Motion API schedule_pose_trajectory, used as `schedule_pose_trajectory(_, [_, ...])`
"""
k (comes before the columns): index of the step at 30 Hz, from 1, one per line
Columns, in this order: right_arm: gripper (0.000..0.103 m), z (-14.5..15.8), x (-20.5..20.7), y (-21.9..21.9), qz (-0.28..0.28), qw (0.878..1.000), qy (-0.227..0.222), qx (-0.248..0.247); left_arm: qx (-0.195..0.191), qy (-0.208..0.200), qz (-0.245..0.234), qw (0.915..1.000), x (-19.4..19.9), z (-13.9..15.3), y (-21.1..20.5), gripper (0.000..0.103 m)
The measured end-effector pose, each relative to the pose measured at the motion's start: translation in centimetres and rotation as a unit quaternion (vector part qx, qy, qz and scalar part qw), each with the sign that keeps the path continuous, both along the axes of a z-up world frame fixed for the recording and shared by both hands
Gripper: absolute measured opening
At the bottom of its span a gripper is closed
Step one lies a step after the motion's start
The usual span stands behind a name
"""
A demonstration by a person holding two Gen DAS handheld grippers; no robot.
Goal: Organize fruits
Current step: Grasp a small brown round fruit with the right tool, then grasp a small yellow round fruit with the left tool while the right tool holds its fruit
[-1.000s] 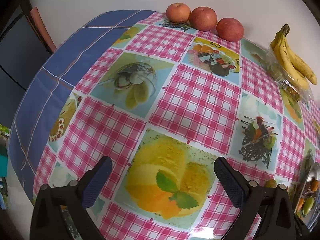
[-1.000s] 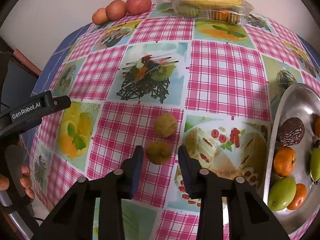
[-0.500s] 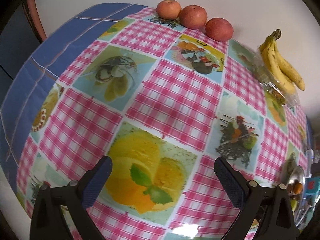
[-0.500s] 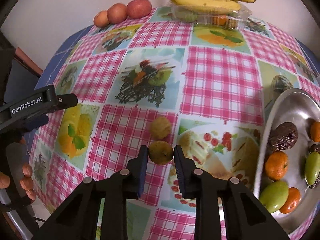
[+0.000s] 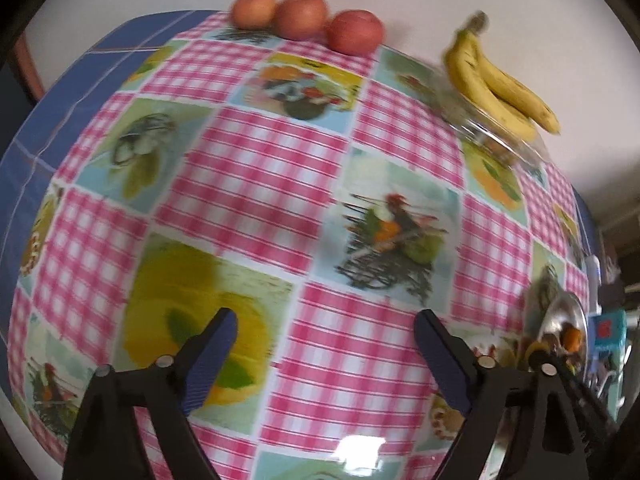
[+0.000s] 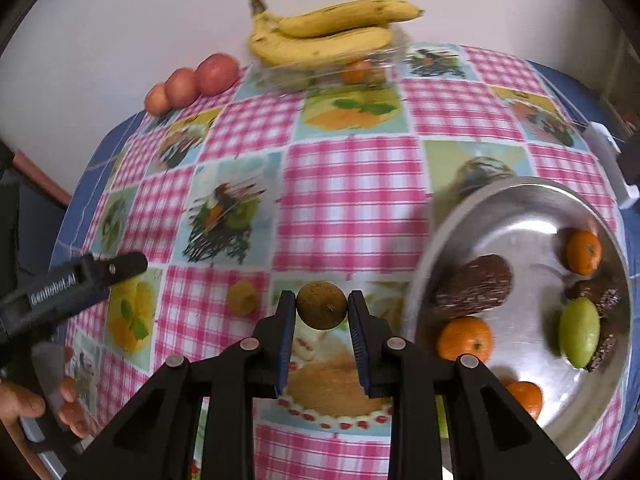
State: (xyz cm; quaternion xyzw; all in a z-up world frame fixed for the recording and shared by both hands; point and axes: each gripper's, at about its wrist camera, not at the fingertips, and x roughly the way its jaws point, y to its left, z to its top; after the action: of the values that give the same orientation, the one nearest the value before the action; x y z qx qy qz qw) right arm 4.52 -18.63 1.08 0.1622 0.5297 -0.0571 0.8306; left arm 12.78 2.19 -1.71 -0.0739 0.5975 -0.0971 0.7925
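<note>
Left gripper (image 5: 324,340) is spread wide with nothing between its fingers, just hanging over the tablecloth (image 5: 256,184), so it's not the one in play. A second small brown fruit (image 6: 242,298) sits on the cloth just left of the right gripper (image 6: 322,307), which is clamped on a round brownish fruit (image 6: 322,306) right at its tips. The metal tray (image 6: 520,208) with the other fruit lies to that gripper's right, so I'd guess the carry goes right, and this hand is the nearer one.
</note>
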Motion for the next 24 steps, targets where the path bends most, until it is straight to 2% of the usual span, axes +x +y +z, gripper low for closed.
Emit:
schedule_pose_trajectory(3, [0.028, 0.7, -0.4, -1.4, -0.015, 1.000, -0.011, -0.006, -0.008, 0.005, -0.020, 0.9997, -0.5, -0.2, -1.6, 0.086])
schedule_pose_trajectory(6, [0.028, 1.1, -0.9, -2.8, -0.029, 0.999, -0.017, -0.005, -0.015, 0.009, -0.038, 0.9991, -0.9, -0.3, -3.0, 0.077])
schedule_pose_trajectory(8, [0.028, 1.1, -1.2, -3.6, -0.038, 0.999, -0.018, 0.004, -0.021, 0.015, -0.050, 0.9984, -1.2, -0.5, -4.0, 0.065])
schedule_pose_trajectory(14, [0.028, 1.0, -1.9, -5.2, -0.053, 0.998, -0.016, 0.008, -0.025, 0.027, -0.070, 0.9969, -1.5, -1.2, -6.1, 0.044])
schedule_pose_trajectory(24, [0.028, 1.0, -2.8, -7.3, -0.072, 0.997, -0.018, 0.015, -0.027, 0.039, -0.066, 0.9967, -1.8, -2.1, -7.0, 0.034])
